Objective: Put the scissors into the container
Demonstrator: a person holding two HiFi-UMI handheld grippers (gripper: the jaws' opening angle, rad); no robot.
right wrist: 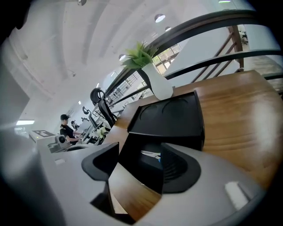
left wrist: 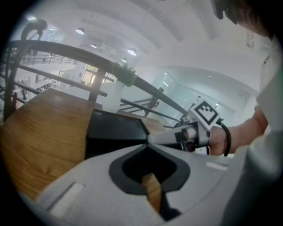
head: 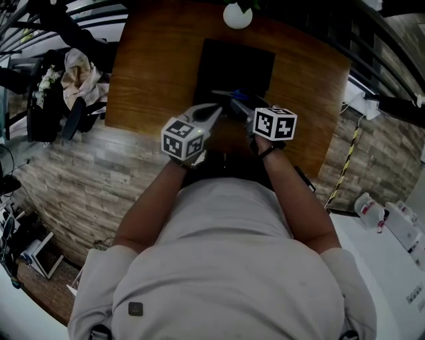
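The black container stands in the middle of the wooden table. Blue-handled scissors lie at its near end, and the right gripper view shows them inside the black container as scissors seen through the gap between my jaws. My right gripper hovers just above that near end and its jaws stand open with nothing between them. Beside it, my left gripper is over the table, its tips meeting and empty. In the left gripper view the right gripper shows close by.
A white vase with a green plant stands at the table's far edge behind the container. A dark railing runs past the table. Clothes on a dark chair sit left of the table, and striped tape runs down its right side.
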